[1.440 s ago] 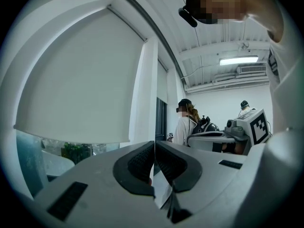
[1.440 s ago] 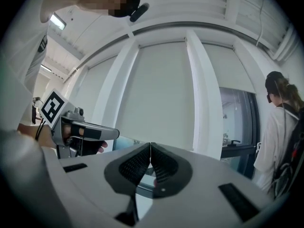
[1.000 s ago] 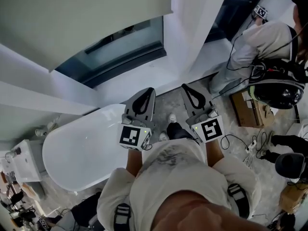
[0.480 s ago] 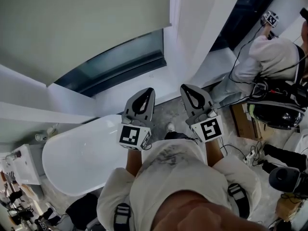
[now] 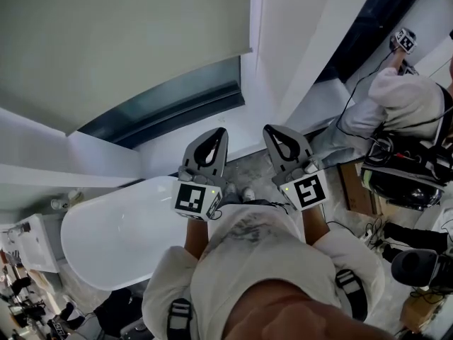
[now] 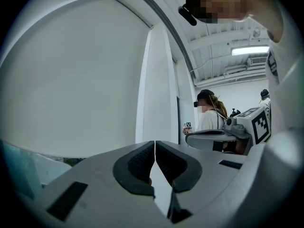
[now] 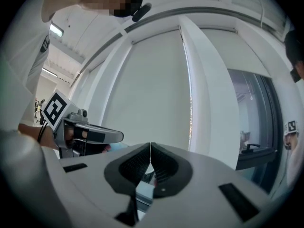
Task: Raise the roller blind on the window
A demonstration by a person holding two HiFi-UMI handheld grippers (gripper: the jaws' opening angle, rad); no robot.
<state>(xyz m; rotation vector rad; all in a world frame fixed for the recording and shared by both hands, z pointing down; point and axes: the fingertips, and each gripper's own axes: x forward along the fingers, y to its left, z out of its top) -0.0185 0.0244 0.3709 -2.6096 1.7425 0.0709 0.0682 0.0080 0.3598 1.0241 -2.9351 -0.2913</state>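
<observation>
The pale grey-green roller blind (image 5: 120, 41) hangs low over the window, with a strip of dark glass (image 5: 177, 99) showing under its bottom edge. My left gripper (image 5: 215, 134) and right gripper (image 5: 274, 130) are held side by side in front of me, pointing level at the window and short of it. Both are shut with nothing between the jaws. In the left gripper view the blind (image 6: 76, 80) fills the left half beyond my left gripper (image 6: 155, 142). In the right gripper view the blind (image 7: 147, 94) stands straight ahead of my right gripper (image 7: 150, 145).
A white bathtub (image 5: 120, 232) lies below the window at my left. A white pillar (image 5: 283, 41) stands right of the blind, with a second dark window (image 5: 368, 13) beyond it. Another person (image 5: 407, 101) with gear and cables occupies the floor at right.
Both grippers have moved together toward the window, and the blind now fills more of the head view. The bathtub has slid down and left in the picture. Both grippers stay shut.
</observation>
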